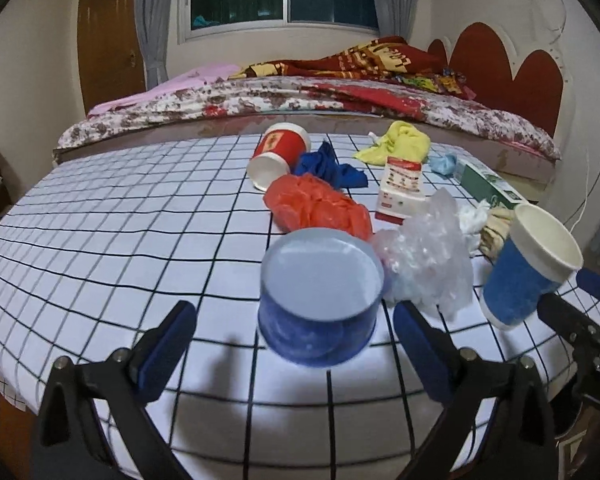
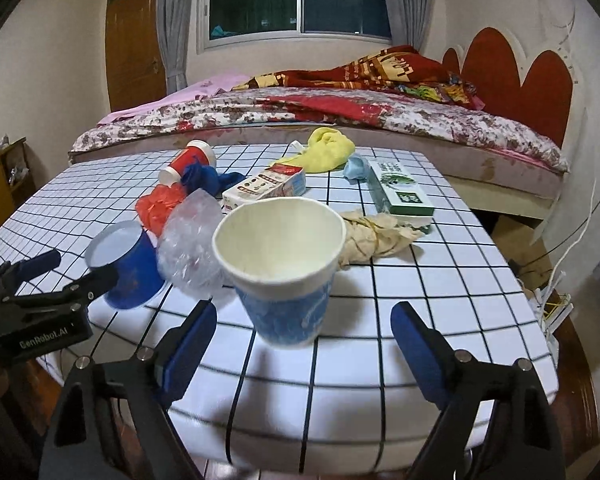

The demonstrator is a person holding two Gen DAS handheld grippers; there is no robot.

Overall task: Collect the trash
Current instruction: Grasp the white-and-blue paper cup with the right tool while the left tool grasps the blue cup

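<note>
Two grippers face cups on a checked tablecloth (image 1: 100, 240).
Left gripper (image 1: 296, 332), jaws apart, flanks the dark blue cup (image 1: 320, 300); right gripper (image 2: 304, 332), jaws apart, flanks the light blue paper cup (image 2: 280, 264); crumpled clear plastic (image 1: 428, 264) lies between.

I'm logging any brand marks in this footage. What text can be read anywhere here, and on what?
"GenRobot.AI": on the left gripper body, seen from the right wrist.
"DA", cut off: on the right gripper body.
Red-and-white carton: print too small.
Green box: print blurred.
Red cup: emblem unreadable.
</note>
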